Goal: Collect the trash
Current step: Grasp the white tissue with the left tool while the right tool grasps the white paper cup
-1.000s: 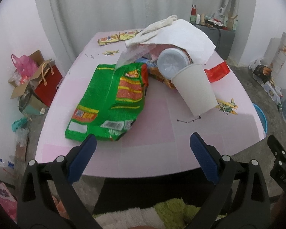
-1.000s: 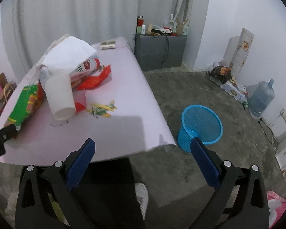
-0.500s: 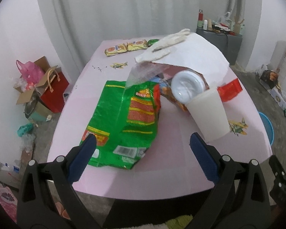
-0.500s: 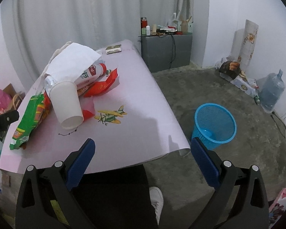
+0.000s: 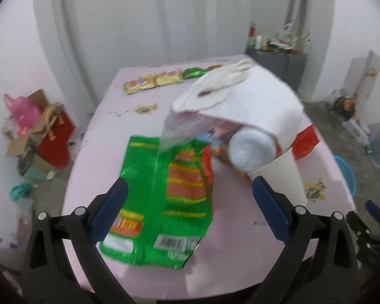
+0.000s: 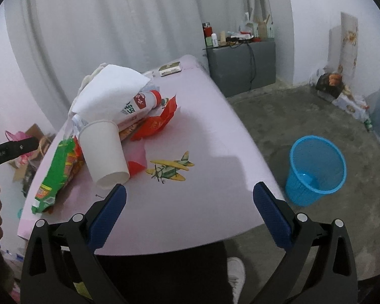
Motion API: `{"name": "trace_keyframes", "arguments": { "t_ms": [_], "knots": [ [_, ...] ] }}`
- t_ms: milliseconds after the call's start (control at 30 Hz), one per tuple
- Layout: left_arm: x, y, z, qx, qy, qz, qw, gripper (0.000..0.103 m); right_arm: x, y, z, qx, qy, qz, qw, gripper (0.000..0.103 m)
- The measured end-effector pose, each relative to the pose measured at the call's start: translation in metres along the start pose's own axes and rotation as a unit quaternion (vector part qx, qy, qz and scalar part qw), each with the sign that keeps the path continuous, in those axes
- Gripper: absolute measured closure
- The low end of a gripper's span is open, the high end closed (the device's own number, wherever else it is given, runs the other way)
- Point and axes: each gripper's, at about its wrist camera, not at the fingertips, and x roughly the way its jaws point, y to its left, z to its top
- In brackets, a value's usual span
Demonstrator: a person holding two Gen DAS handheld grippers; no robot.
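Left wrist view: the green snack bag [image 5: 164, 197] is lying flat on the pink table [image 5: 101, 131], under the wide-open left gripper [image 5: 190, 207].

It is looking light, thin and crinkly; a free edge seems the best hold. Its long axis is pointing away toward the paper cup [image 6: 103, 152] pile. The right gripper [image 6: 190, 212] is hanging open, empty, near the blue basket [image 6: 316, 174].

Barcode on green snack bag [image 5: 162, 197]; its print, bottle [image 6: 139, 106] label characters blurred, unreadable.
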Motion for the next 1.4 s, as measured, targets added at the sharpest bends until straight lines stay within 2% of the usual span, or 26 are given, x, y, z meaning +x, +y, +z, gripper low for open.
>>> {"name": "trace_keyframes", "arguments": {
  "t_ms": [133,333,400,467,533,633,833,1000,1233,1300,1400],
  "knots": [
    [0.002,0.009,0.017,-0.013,-0.035,-0.065,0.9972,0.009,0.006,0.004,0.013,-0.003,-0.007,0.013,1.000,0.005],
    [0.022,0.015,0.058,-0.044,-0.029,-0.135,0.9895,0.009,0.020,0.011,0.038,-0.004,-0.014,0.041,0.999,0.005],
    [0.030,0.014,0.068,-0.046,-0.035,-0.141,0.9884,0.009,0.026,0.014,0.044,-0.001,-0.013,0.054,0.998,0.005],
    [0.041,0.006,0.078,-0.022,-0.041,-0.152,0.9872,0.009,0.029,0.018,0.048,-0.002,-0.012,0.064,0.998,0.005],
    [0.053,-0.003,0.088,0.013,-0.045,-0.149,0.9877,0.009,0.033,0.023,0.050,-0.004,-0.009,0.079,0.997,0.005],
    [0.079,-0.008,0.102,0.038,-0.034,-0.148,0.9877,0.009,0.038,0.028,0.050,-0.006,0.000,0.092,0.996,0.005],
    [0.123,-0.016,0.113,0.103,-0.003,-0.150,0.9834,0.039,0.048,0.038,0.050,-0.018,0.014,0.096,0.995,0.006],
    [0.136,-0.003,0.111,0.078,0.019,-0.175,0.9813,0.071,0.052,0.047,0.051,-0.026,0.015,0.106,0.994,0.006],
    [0.142,0.019,0.111,0.030,0.027,-0.227,0.9732,0.090,0.061,0.067,0.055,-0.046,0.031,0.137,0.989,0.010],
    [0.140,0.022,0.112,0.022,0.022,-0.232,0.9722,0.101,0.064,0.071,0.056,-0.051,0.036,0.140,0.988,0.011],
    [0.134,0.028,0.114,0.020,0.008,-0.233,0.9723,0.102,0.067,0.074,0.057,-0.053,0.046,0.141,0.987,0.014]
  ]
}}
